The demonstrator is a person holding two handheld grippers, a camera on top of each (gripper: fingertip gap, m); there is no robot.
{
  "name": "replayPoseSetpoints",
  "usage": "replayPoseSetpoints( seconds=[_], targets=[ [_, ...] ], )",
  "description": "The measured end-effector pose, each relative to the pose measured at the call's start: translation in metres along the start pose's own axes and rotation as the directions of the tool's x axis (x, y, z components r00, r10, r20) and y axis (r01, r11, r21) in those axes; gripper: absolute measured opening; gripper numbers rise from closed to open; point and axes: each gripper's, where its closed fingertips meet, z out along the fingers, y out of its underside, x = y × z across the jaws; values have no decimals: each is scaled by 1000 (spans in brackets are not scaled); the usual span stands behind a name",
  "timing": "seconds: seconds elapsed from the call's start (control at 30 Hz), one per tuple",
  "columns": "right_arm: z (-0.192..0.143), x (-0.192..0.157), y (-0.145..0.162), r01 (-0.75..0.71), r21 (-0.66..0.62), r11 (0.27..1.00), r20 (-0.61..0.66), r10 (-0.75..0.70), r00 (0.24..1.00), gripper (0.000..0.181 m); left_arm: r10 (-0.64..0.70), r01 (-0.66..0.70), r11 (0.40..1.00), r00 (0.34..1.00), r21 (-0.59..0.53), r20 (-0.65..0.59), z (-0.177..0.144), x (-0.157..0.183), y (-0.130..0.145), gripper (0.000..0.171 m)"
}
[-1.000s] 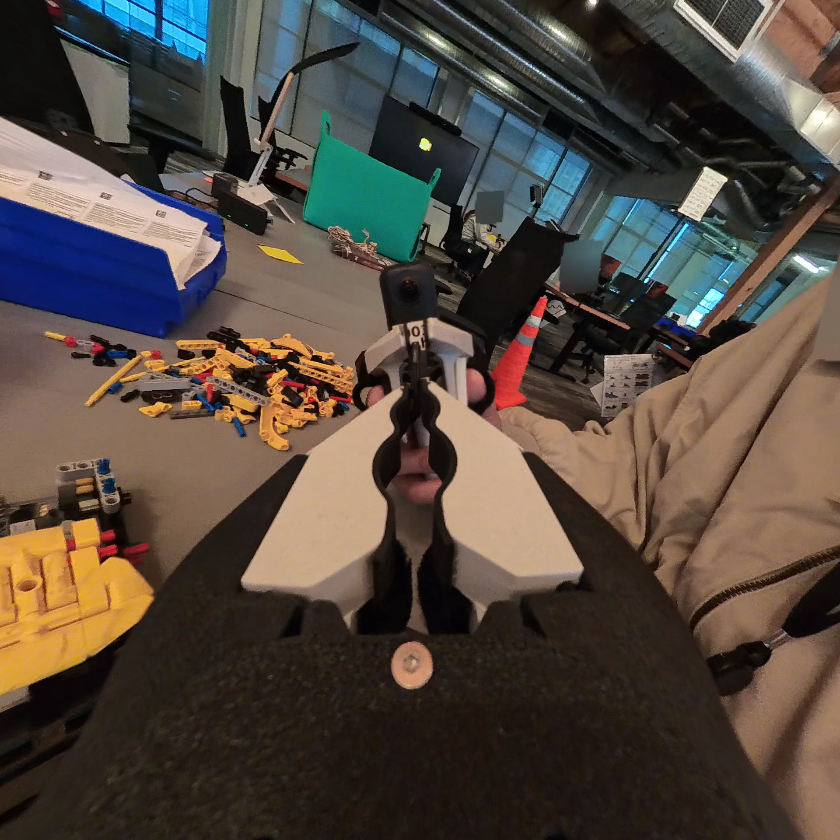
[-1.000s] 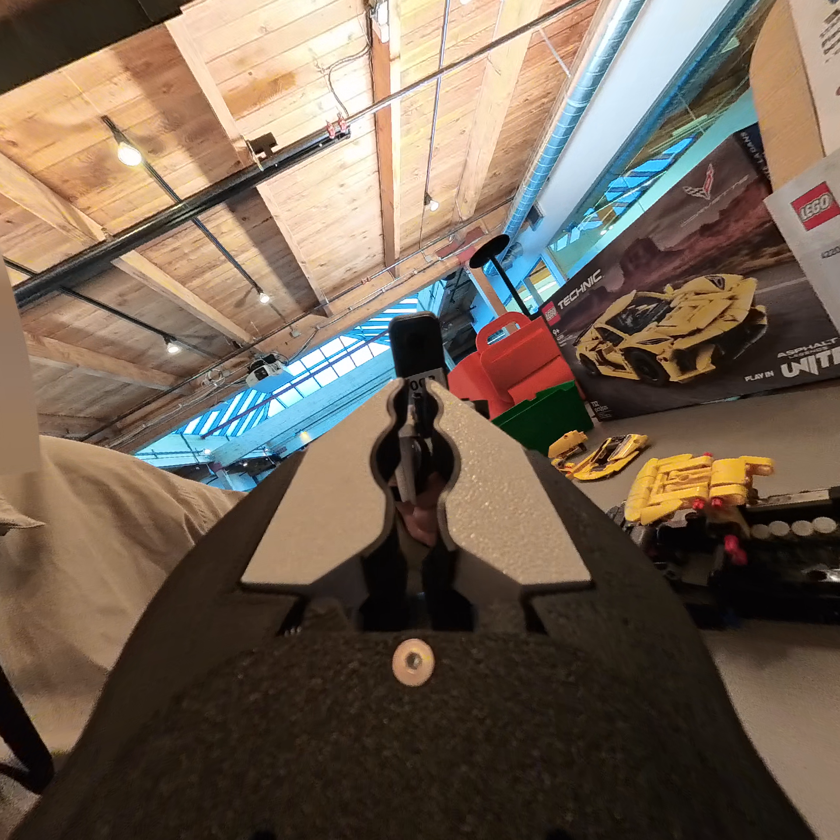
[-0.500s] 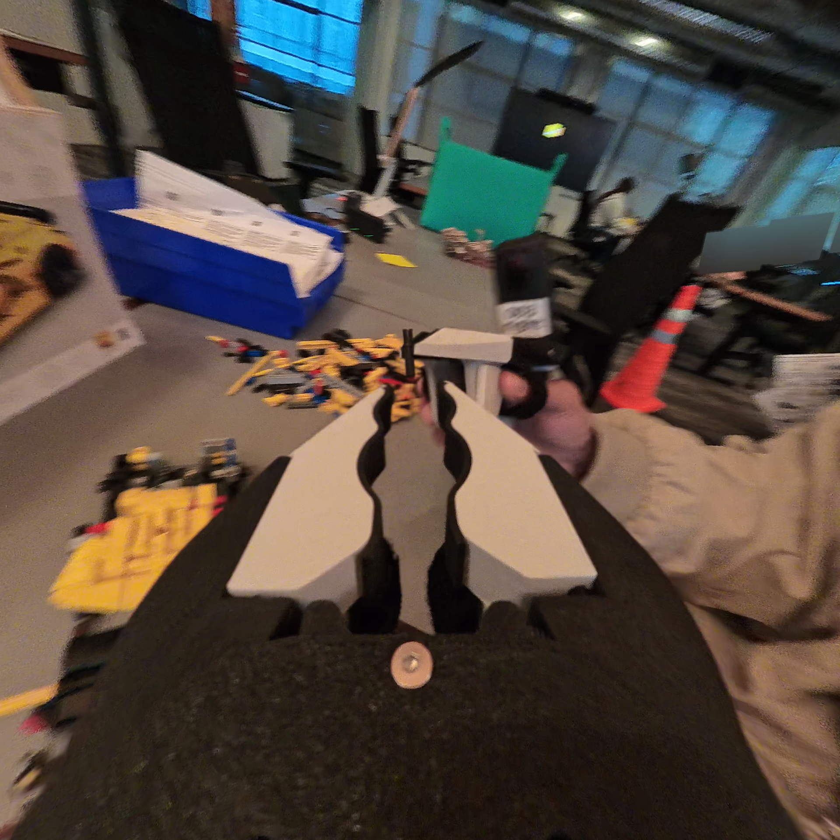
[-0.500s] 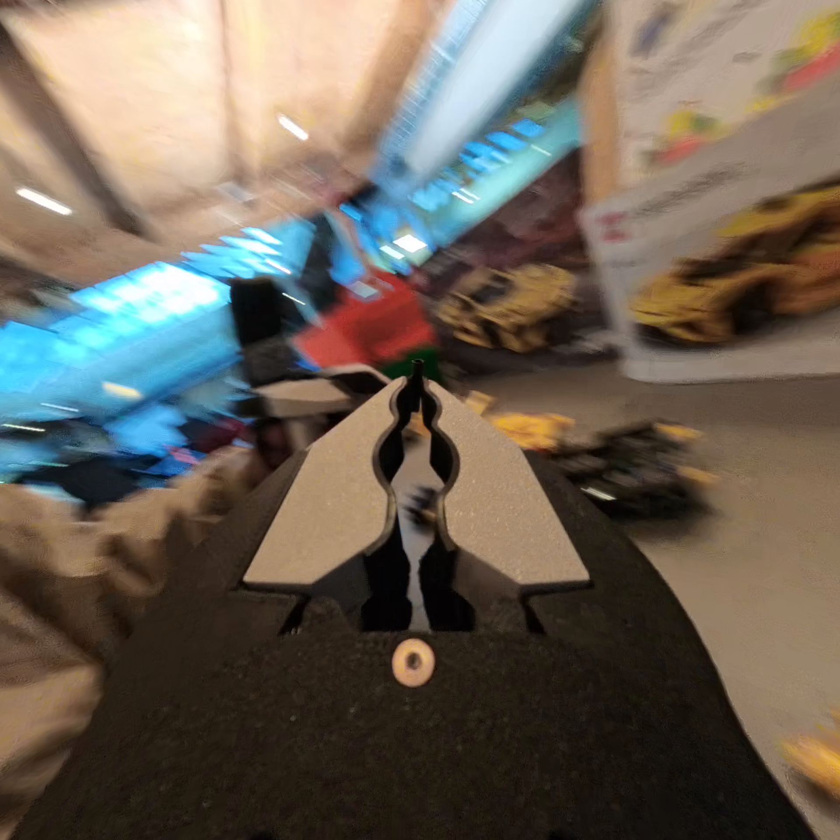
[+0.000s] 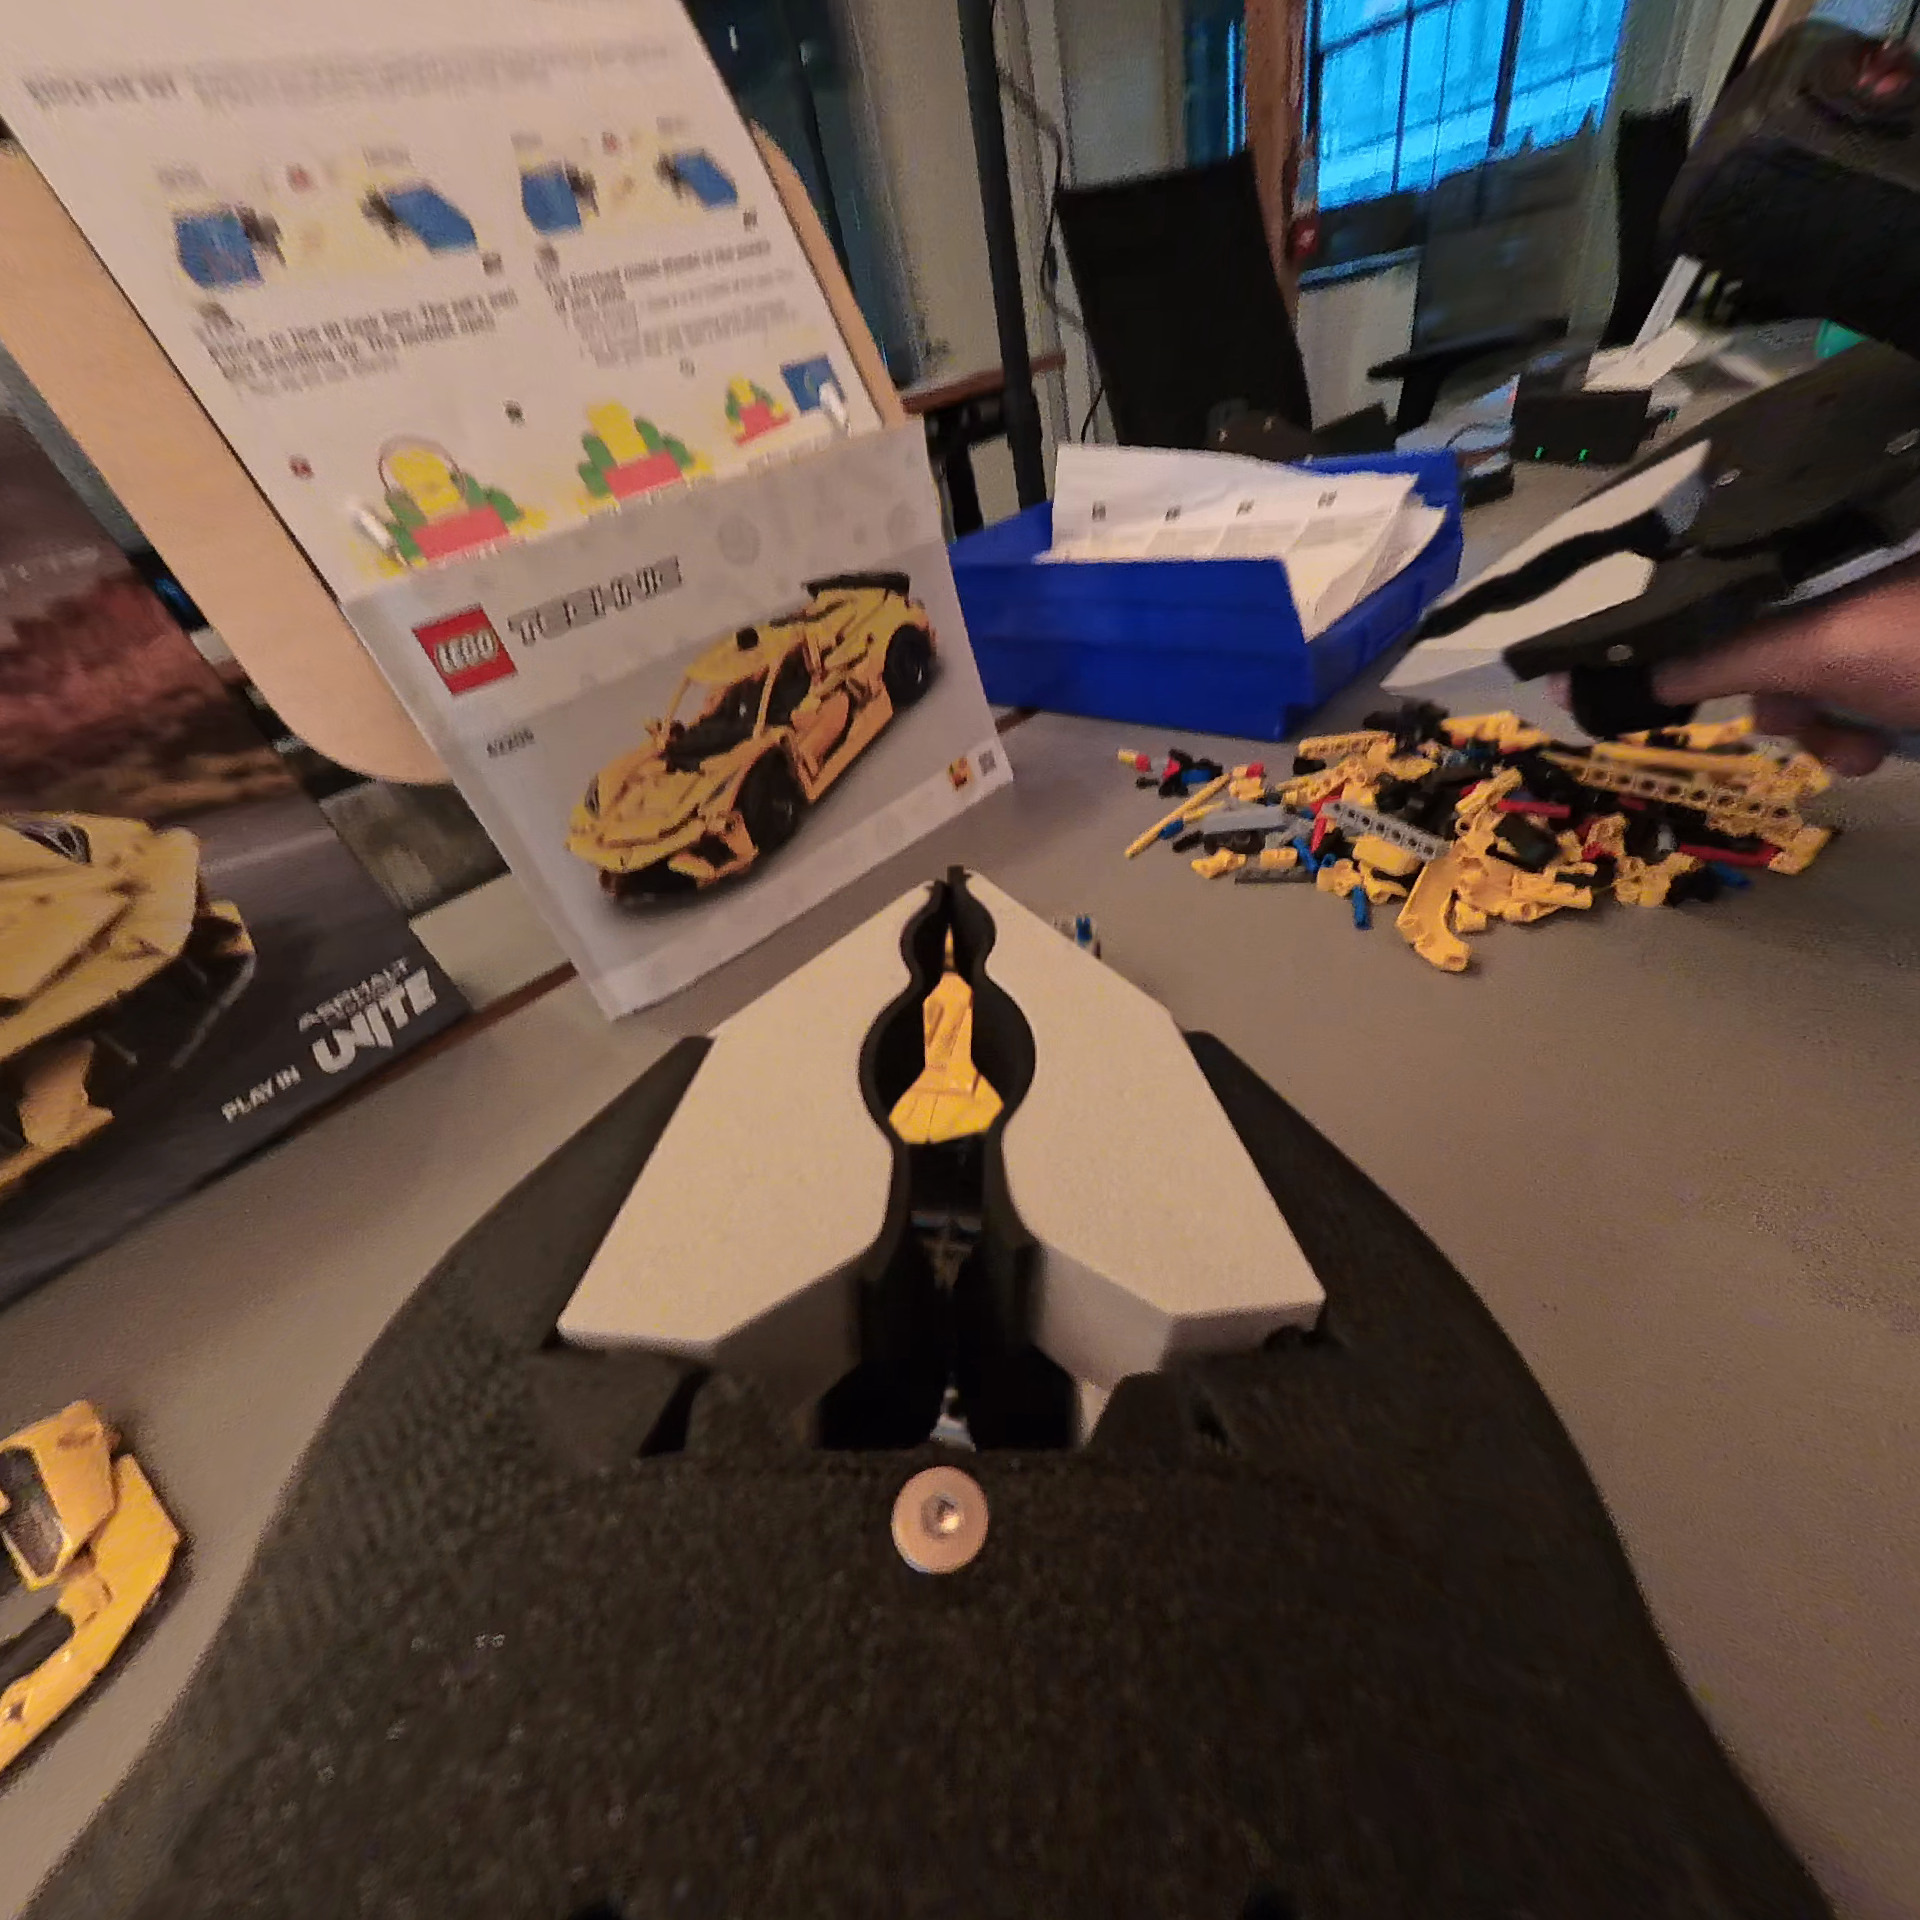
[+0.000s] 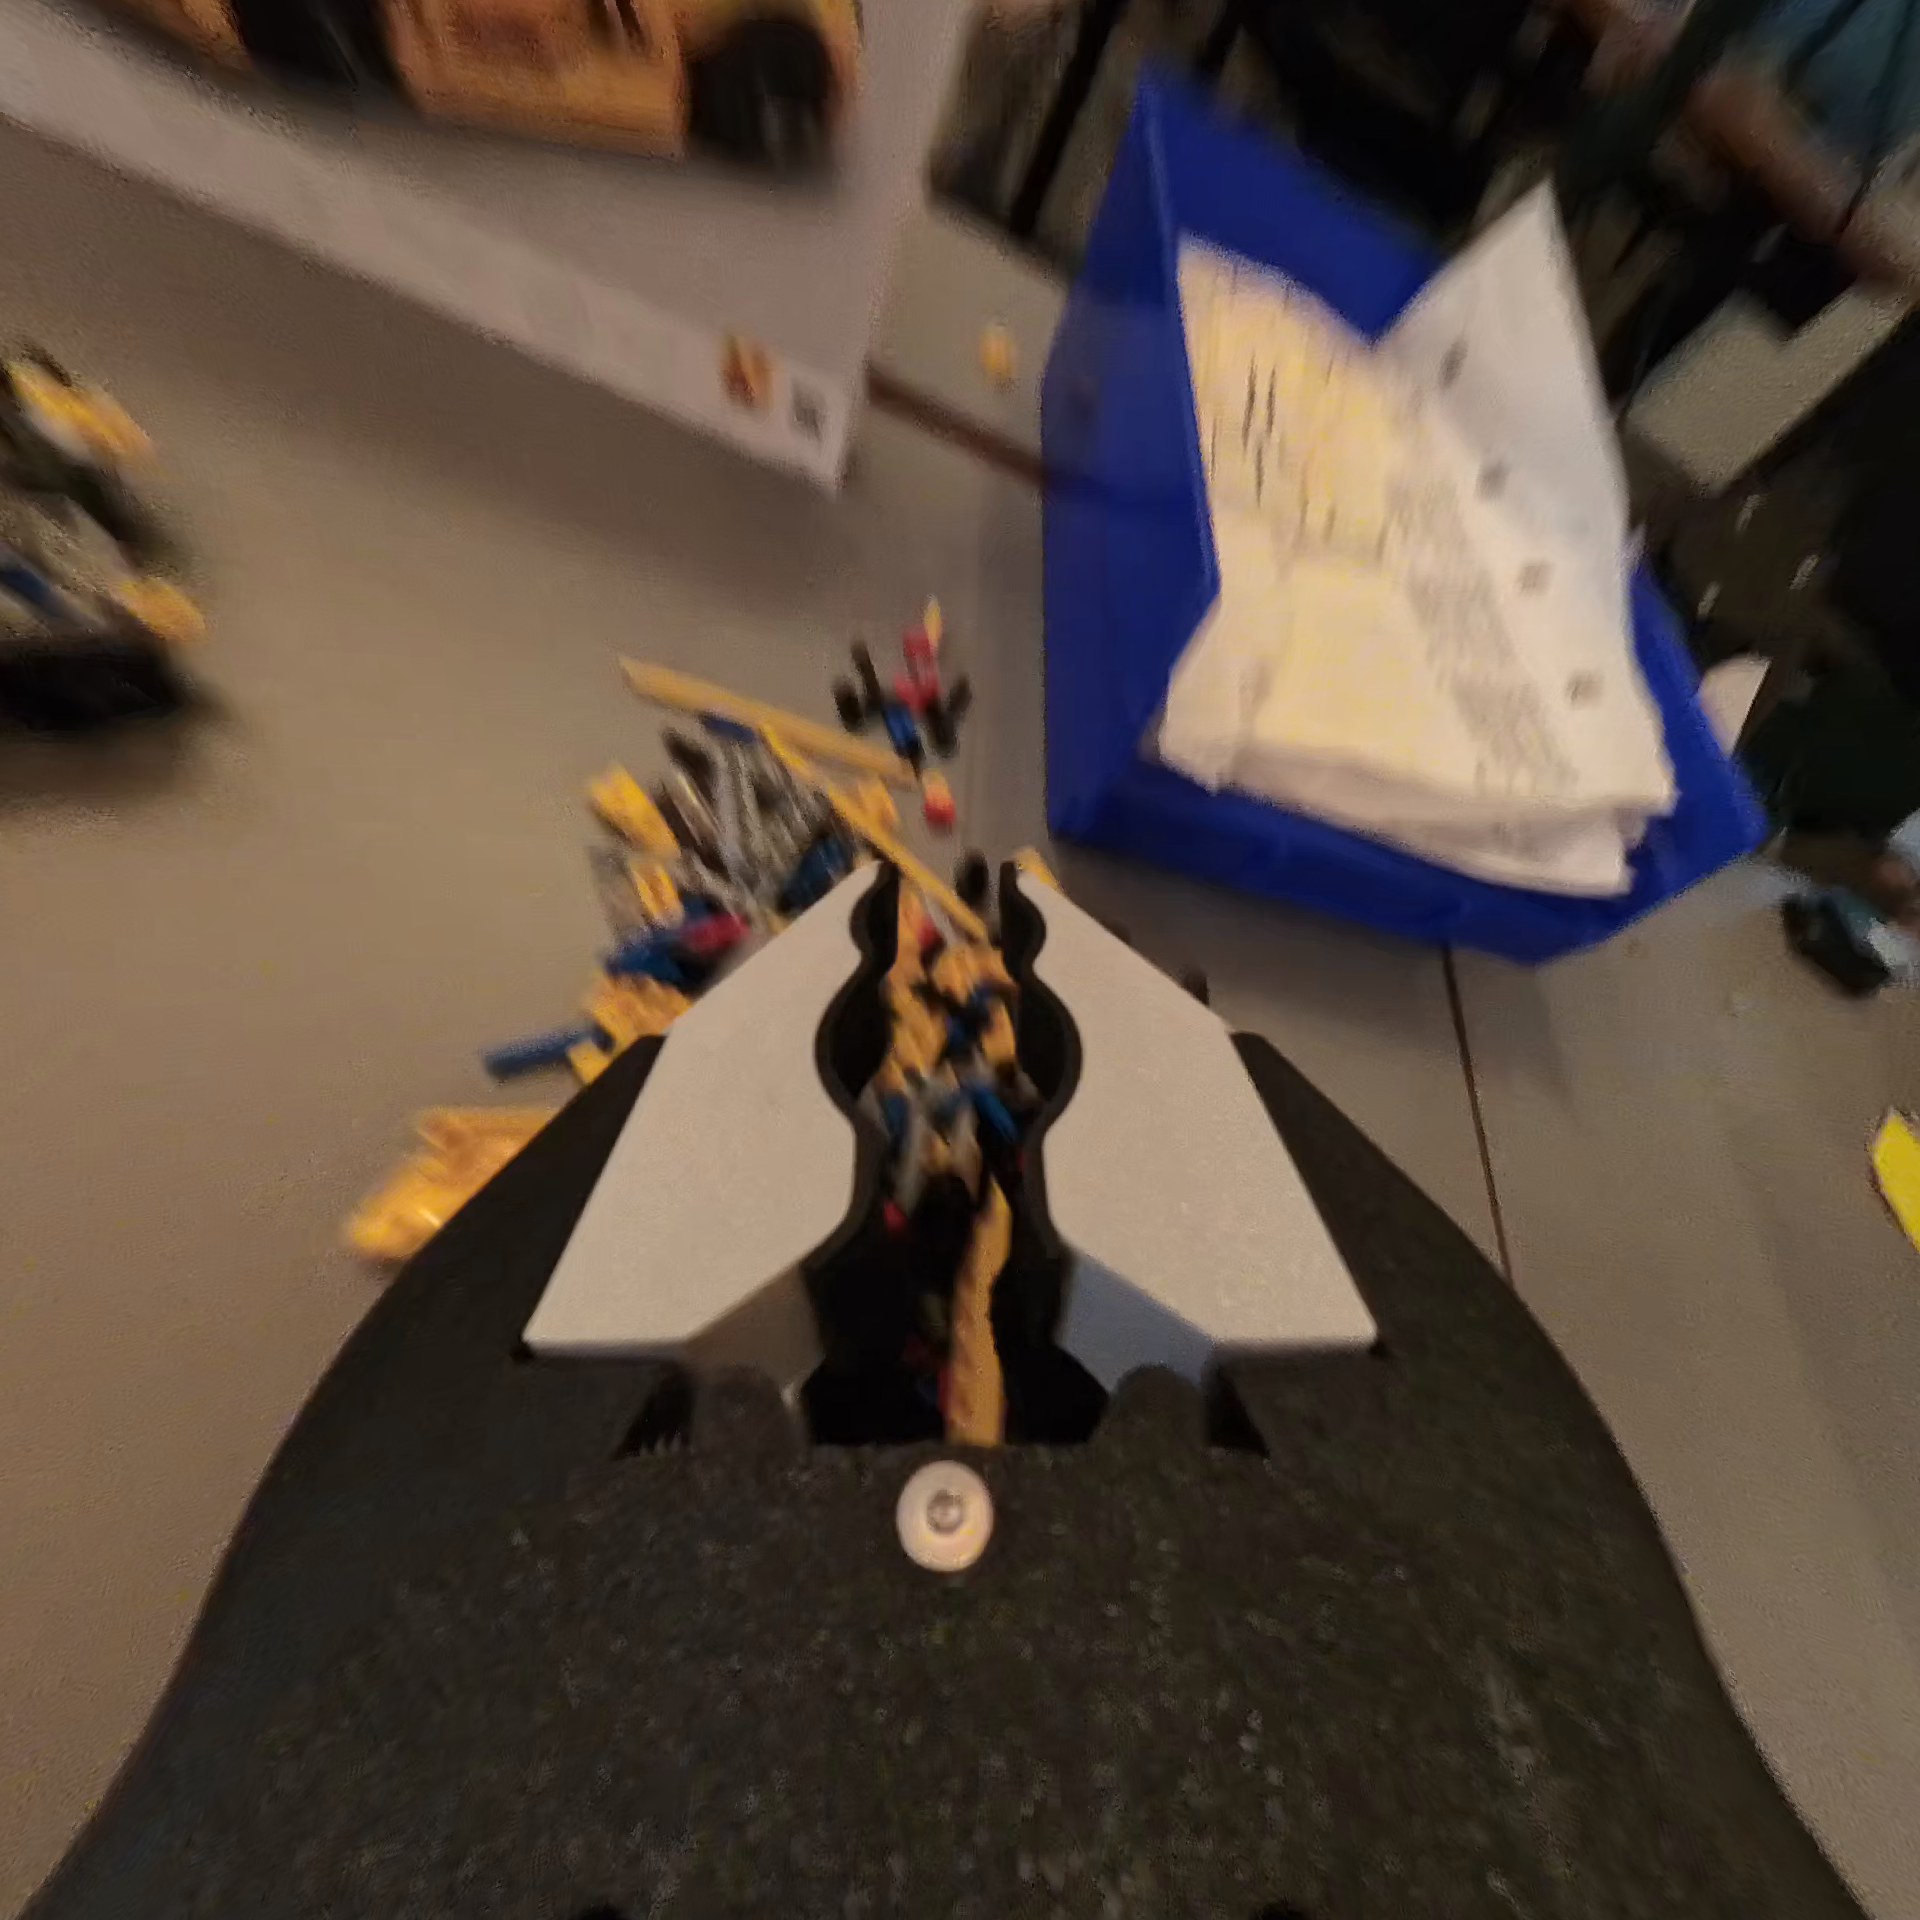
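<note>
My left gripper (image 5: 951, 894) is shut, low over the grey table (image 5: 1455, 1247). Something yellow (image 5: 940, 1091) shows through the gap behind its tips. I cannot tell whether anything is pinched at the tips. It faces a building-set booklet (image 5: 707, 727) with a yellow car on it. My right gripper (image 6: 951, 894) is open, its fingers a little apart, right above a pile of yellow, black, blue and red building pieces (image 6: 727, 831). This view is blurred. The left wrist view shows the right gripper (image 5: 1423, 655) in a hand, over the same pile (image 5: 1486, 831).
A blue bin (image 5: 1195, 644) holding folded white papers stands behind the pile; it also shows in the right wrist view (image 6: 1122, 520). A dark box (image 5: 156, 935) and an instruction board (image 5: 416, 260) stand at the left. A yellow car part (image 5: 73, 1538) lies near left. One gripper's finger ends stand about 30 cm off the other's.
Both grippers swung from facing each other down toward the table. My left gripper opened half a second ago and is shut again. My right gripper, shut on a thin black pin before, is now open.
</note>
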Motion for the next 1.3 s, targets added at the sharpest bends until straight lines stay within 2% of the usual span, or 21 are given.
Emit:
replayPoseSetpoints(
  seconds=[0.1, 0.17, 0.2, 0.27, 0.3, 0.33, 0.43, 0.5, 0.6, 0.73, 1.1, 1.2, 1.3],
  targets=[
    [-29, -40, -81, -47, 312, 949, 85, 22, 996, 25, 21, -24, 996, 999, 87, 35, -7, -3, -17, 0],
    [-55, -78, -131, -112, 507, 855, 219, -2, 976, 27, 45, -56, 982, 997, 178, 66, -16, -8, -33, 0],
    [-72, -96, -153, -145, 609, 780, 278, -39, 960, 27, 58, -75, 971, 995, 225, 82, -21, -9, -41, 0],
    [-105, -123, -179, -185, 756, 627, 320, -109, 941, 15, 77, -110, 950, 990, 291, 122, -29, -14, -53, 0],
    [-116, -138, -183, -204, 794, 572, 344, -146, 928, 13, 82, -120, 944, 988, 307, 133, -32, -15, -56, 0],
    [-119, -151, -184, -224, 800, 557, 371, -167, 913, 10, 85, -124, 942, 987, 313, 137, -32, -16, -57, 0],
    [-111, -181, -168, -295, 762, 577, 461, -163, 872, 10, 79, -123, 946, 985, 300, 154, -31, -20, -53, 0],
    [-111, -192, -160, -269, 770, 579, 442, -180, 879, 8, 67, -110, 952, 985, 286, 156, -28, -24, -49, 0],
    [-117, -191, -157, -153, 824, 546, 311, -210, 927, 0, 32, -68, 964, 989, 257, 143, -24, -28, -43, 0],
    [-117, -193, -155, -97, 846, 524, 268, -262, 927, 0, -14, -9, 975, 995, 224, 102, -20, -29, -37, 0],
    [-118, -193, -156, -94, 852, 516, 271, -281, 921, 0, -27, 11, 990, 994, 141, 109, -15, -41, -22, 0],
    [-100, -180, -153, -113, 800, 589, 296, -223, 929, 0, -88, 80, 992, 993, 97, 81, -11, -51, -12, 0],
    [-57, -169, -135, -225, 593, 773, 457, -93, 884, 0, -163, 164, 985, 986, -49, 17, 0, -60, 19, 0]
  ],
)
